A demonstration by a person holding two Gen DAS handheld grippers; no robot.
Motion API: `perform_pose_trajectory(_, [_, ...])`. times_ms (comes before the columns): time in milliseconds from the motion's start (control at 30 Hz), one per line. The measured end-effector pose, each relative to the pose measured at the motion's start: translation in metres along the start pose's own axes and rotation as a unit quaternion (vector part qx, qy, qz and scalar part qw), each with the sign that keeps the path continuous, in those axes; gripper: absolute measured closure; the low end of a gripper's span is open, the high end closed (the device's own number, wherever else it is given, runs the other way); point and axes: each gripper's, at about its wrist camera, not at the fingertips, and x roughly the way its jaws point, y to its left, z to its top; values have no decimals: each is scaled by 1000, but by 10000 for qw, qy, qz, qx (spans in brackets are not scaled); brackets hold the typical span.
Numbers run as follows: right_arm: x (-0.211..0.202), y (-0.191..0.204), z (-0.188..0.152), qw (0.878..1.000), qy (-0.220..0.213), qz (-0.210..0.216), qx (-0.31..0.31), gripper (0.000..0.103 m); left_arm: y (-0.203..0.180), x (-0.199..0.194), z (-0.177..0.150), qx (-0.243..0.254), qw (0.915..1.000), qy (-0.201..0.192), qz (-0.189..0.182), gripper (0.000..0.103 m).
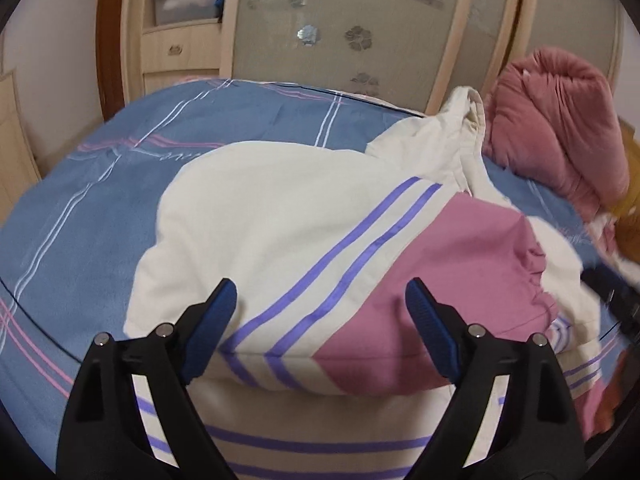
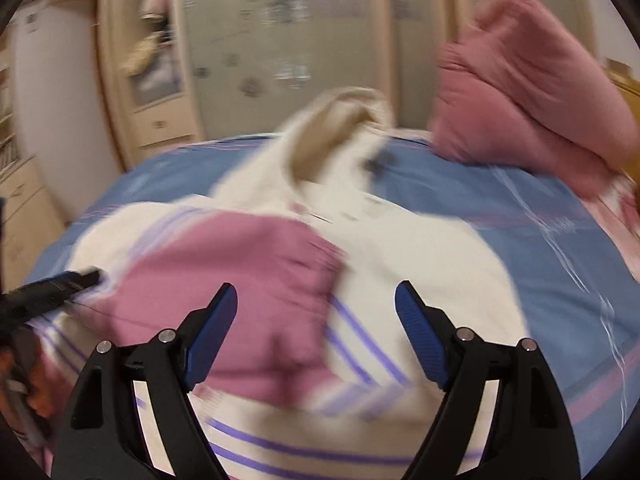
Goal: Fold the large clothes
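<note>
- The room is a bedroom: a pale wardrobe with frosted flowered doors stands behind a bed covered in a blue striped sheet.
- At the left, the left gripper hangs over the near edge of the hoodie, its jaws spread wide with nothing pinched between them.
- The hoodie, cream with purple stripes and a pink sleeve, lies mid-bed, partly folded, the sleeve laid across the body and the hood bunched toward the wardrobe.
- Further right, the right gripper is likewise spread and empty above the sleeve's gathered cuff; its view is smeared, so fine detail there is unclear.
- At the far right a pink quilt is piled near the hood.
- Risks, as I judge them: a pinch that catches only the top layer would drag the sleeve off and undo the fold.
- Closing on the soft sheet along with the fabric would lift both.
- The bulky hood could spring the fold open, or snag against the quilt.
</note>
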Motion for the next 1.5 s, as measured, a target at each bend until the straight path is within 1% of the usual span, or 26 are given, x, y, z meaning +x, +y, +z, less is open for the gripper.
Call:
perform_pose_trajectory(67, [15, 10, 16, 9987, 146, 441, 186, 21, -2, 11, -5, -35, 9997, 234, -115, 16])
perform_pose_trajectory(100, [33, 14, 24, 9957, 399, 762, 354, 21, -2, 16, -8, -50, 9995, 300, -108, 16])
perform_pose_trajectory(133, [50, 18, 27, 9931, 653, 871, 429, 21, -1, 18, -9, -41, 9995, 302, -90, 15])
perform_pose_trajectory(167, [65, 21, 28, 9910, 908, 884, 429, 21, -1, 19, -10, -35, 9995, 302, -103, 15])
perform_pose_trajectory(233, [112, 34, 15, 9798, 1841, 769, 152, 23, 1, 19, -9, -61, 9993, 324, -201, 15])
perform_pose_trajectory(267, [125, 37, 6, 9769, 2032, 657, -9, 23, 1, 20, -10, -63, 9991, 340, -226, 15])
perform_pose_trajectory(333, [112, 39, 9, 9809, 1773, 793, -75, 23, 4, 21, -12, -95, 9990, 333, -294, 14])
perform_pose_trajectory(400, [86, 32, 26, 9831, 1220, 1362, 116, 23, 7, 23, -13, -170, 9986, 328, -373, 14])
perform_pose_trajectory(433, [75, 26, 40, 9834, 882, 1566, 235, 23, 7, 23, -14, -188, 9985, 326, -390, 13])
perform_pose_trajectory(500, [68, 16, 70, 9840, 491, 1646, 468, 20, 8, 22, -16, -204, 9983, 307, -461, 13])
perform_pose_trajectory(667, [118, -2, 149, 9855, 360, 1331, 985, 20, 11, 22, -18, -311, 9972, 314, -608, 12])
perform_pose_trajectory(767, [167, -8, 187, 9866, 487, 973, 1212, 20, 9, 22, -21, -234, 9978, 276, -559, 12])
perform_pose_trajectory(800, [187, -9, 198, 9885, 561, 708, 1215, 20, 8, 22, -22, -216, 9979, 263, -549, 12])
perform_pose_trajectory(900, [235, -19, 213, 9877, 716, 73, 1385, 20, 9, 23, -24, -231, 9978, 233, -580, 12])
perform_pose_trajectory(967, [262, -32, 213, 9816, 870, -16, 1700, 21, 10, 23, -25, -243, 9976, 221, -605, 12])
perform_pose_trajectory(1000, [270, -40, 212, 9774, 888, -86, 1917, 34, 10, 23, -26, -246, 9976, 219, -615, 12])
perform_pose_trajectory(1033, [273, -46, 209, 9734, 829, -61, 2135, 56, 11, 24, -26, -249, 9974, 221, -632, 11])
perform_pose_trajectory(1067, [273, -50, 207, 9711, 760, 164, 2255, 94, 12, 24, -26, -257, 9973, 224, -647, 11])
perform_pose_trajectory(1100, [271, -51, 206, 9708, 689, 302, 2277, 95, 12, 25, -26, -266, 9972, 226, -660, 11])
perform_pose_trajectory(1133, [258, -50, 206, 9717, 431, 452, 2278, 96, 12, 25, -26, -271, 9972, 227, -664, 11])
perform_pose_trajectory(1167, [241, -44, 207, 9743, 135, 717, 2130, 97, 13, 25, -26, -274, 9972, 228, -662, 11])
perform_pose_trajectory(1267, [185, -24, 212, 9778, -417, 1402, 1499, 98, 13, 25, -26, -275, 9972, 227, -664, 11])
perform_pose_trajectory(1333, [127, -8, 204, 9650, -635, 2257, 1175, 98, 13, 26, -26, -295, 9970, 228, -673, 11])
perform_pose_trajectory(1400, [68, 6, 186, 9449, -693, 3066, 917, 98, 15, 27, -26, -330, 9968, 234, -692, 11])
perform_pose_trajectory(1433, [36, 15, 171, 9363, -704, 3376, 669, 98, 16, 27, -26, -346, 9967, 240, -696, 11])
perform_pose_trajectory(1500, [-16, 33, 133, 9289, -720, 3632, -19, 96, 18, 28, -27, -402, 9963, 260, -715, 11])
